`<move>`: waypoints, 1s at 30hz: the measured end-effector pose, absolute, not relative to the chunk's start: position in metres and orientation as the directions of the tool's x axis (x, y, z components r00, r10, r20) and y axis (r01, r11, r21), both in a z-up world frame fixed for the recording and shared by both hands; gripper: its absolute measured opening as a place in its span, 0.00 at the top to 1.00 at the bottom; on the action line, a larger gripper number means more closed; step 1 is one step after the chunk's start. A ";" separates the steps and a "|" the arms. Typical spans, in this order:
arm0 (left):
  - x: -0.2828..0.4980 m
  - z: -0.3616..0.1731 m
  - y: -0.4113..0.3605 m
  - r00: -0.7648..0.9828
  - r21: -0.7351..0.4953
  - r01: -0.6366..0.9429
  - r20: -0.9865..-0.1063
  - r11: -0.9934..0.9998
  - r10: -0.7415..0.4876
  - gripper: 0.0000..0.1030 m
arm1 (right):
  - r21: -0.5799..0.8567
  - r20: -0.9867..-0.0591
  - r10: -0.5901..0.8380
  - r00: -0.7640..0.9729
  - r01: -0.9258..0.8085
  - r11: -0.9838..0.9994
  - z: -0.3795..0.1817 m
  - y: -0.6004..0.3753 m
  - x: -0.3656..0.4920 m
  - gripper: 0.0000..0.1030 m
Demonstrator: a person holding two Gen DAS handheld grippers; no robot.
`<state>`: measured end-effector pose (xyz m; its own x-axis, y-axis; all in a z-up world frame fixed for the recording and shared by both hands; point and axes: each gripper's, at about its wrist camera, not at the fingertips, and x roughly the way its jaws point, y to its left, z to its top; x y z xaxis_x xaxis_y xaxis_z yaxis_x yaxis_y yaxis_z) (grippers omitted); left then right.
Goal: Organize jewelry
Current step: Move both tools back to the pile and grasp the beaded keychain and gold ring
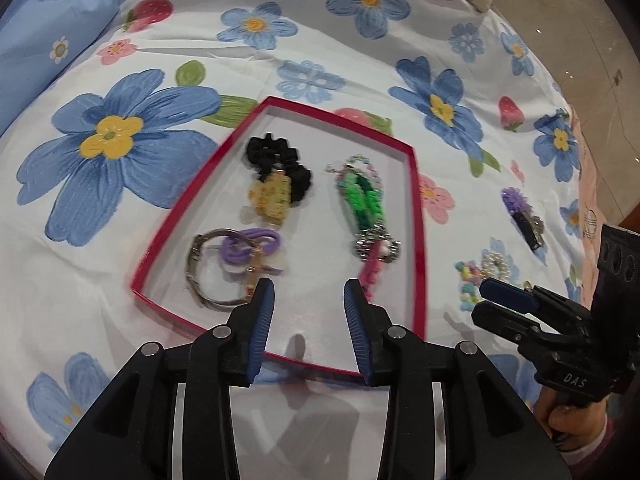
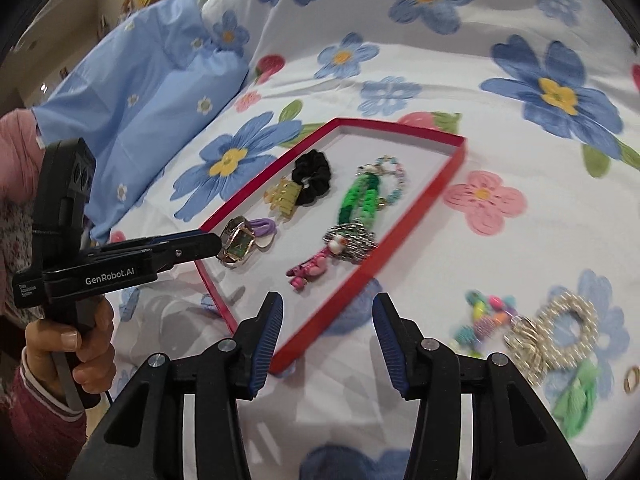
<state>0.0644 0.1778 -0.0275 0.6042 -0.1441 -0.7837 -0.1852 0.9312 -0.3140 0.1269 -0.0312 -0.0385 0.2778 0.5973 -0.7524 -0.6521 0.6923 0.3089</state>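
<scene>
A red-rimmed shallow tray (image 1: 418,216) (image 2: 332,320) lies on the flowered bedspread. In it are a black scrunchie (image 1: 276,156) (image 2: 312,176), a yellow claw clip (image 1: 270,196) (image 2: 284,198), a watch (image 1: 208,276) (image 2: 238,242), a purple hair tie (image 1: 248,246) (image 2: 266,226) and a green and pink beaded chain (image 1: 362,204) (image 2: 356,200). My left gripper (image 1: 308,298) is open and empty over the tray's near end; in the right wrist view its fingertips (image 2: 212,242) are beside the watch. My right gripper (image 2: 328,312) is open and empty over the tray's near rim, and it also shows in the left wrist view (image 1: 486,300).
Outside the tray to the right lie a pearl scrunchie (image 2: 568,328) (image 1: 498,266), a colourful bead bracelet (image 2: 486,316) (image 1: 468,280), a gold chain (image 2: 528,348), a green hair tie (image 2: 578,400), a small ring (image 2: 632,378) and a purple clip (image 1: 522,216). A blue pillow (image 2: 152,92) lies at the left.
</scene>
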 end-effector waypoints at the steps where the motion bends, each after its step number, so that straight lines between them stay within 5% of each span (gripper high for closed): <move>1: 0.064 -0.026 0.173 0.606 -0.315 -0.176 -0.781 0.933 -0.149 0.67 | 0.313 -0.749 0.599 0.284 -0.645 0.697 -0.037 -0.037 0.126 0.53; 5: 0.062 -0.020 0.154 0.608 -0.313 -0.145 -0.777 0.939 -0.165 0.60 | 0.327 -0.731 0.601 0.321 -0.609 0.723 -0.031 -0.065 0.124 0.50; 30: 0.088 -0.017 0.033 0.534 -0.292 0.076 -0.796 0.953 -0.286 0.60 | 0.349 -0.728 0.477 0.492 -0.334 0.876 -0.041 -0.228 0.117 0.49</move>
<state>0.0885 0.0333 -0.0173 0.5340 -0.2860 -0.7956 0.0761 0.9535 -0.2917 0.1168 -0.2280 -0.0414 0.4919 0.4774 -0.7281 -0.3337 0.8758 0.3488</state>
